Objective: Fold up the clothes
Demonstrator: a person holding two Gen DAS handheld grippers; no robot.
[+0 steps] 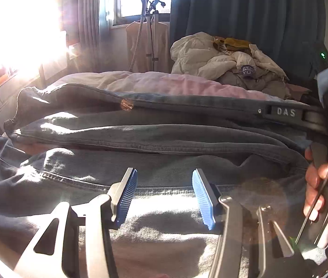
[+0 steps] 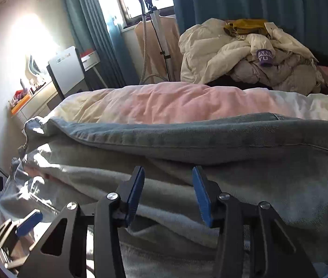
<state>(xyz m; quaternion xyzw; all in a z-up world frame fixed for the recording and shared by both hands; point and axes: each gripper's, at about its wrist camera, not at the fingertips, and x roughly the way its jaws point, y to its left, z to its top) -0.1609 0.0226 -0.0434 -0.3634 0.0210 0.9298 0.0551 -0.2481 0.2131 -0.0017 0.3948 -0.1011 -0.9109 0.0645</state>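
Observation:
A pair of blue-grey jeans lies folded in long layers across the bed; it also fills the right wrist view. My left gripper is open and empty just above the denim near its front edge. My right gripper is open and empty over the jeans. The right gripper's dark body and the hand holding it show at the right edge of the left wrist view. The left gripper's blue pad shows at the lower left of the right wrist view.
A pink and cream duvet lies behind the jeans. A heap of cream clothes sits at the back right. A garment steamer stand stands by the window, with a desk at left and strong sun glare.

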